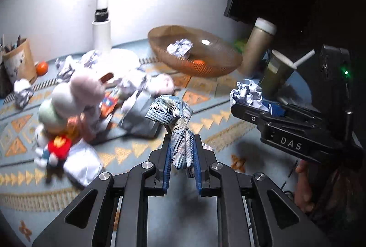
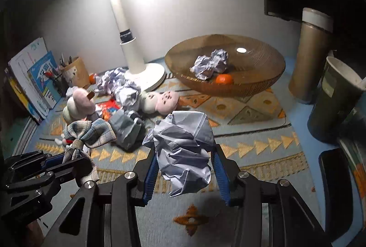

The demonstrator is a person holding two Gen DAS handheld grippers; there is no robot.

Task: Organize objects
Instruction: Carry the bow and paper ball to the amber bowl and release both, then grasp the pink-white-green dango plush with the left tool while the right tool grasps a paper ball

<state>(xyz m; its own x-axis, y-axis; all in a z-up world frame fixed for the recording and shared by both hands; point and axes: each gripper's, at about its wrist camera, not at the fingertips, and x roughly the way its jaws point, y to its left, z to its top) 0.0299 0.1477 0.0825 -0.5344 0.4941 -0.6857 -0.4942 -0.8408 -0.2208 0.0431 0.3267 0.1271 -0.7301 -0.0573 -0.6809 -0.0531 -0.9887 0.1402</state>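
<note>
Left claw (image 1: 181,155): pressed together on the plaid bow tie (image 1: 175,120), pinching its tail strip; the knot and loops stand free above the fingertips, lifted off the counter (image 1: 228,132)
Right claw (image 2: 184,155): pinching a crumpled paper ball (image 2: 183,151) across its middle; the ball bulges above and below the blue pads (image 2: 151,175)
Bow tie handling: judged very light, soft and floppy; the weave looks smooth, so it may slide; the band at the knot seems the firmest place to take hold, the loose tail the least secure
Paper ball handling: judged nearly weightless, crushable and springy; no fragile part; a grip through the bulk suits it, since a pinch on an outer flap may only unfold it
Likely destination: the amber mesh bowl (image 2: 263,84), which already holds a second paper ball (image 2: 209,65) and an orange (image 2: 224,79); where the bow tie belongs cannot be told
Other clutter: more paper wads (image 2: 119,84), a pink plush toy (image 2: 80,103), a grey pouch (image 2: 124,129), all lying near the lamp base (image 2: 146,75)
Risk: the paper cup (image 2: 336,96) and thermos (image 2: 308,57) stand just beside the bowl, in the way of a careless swing
</note>
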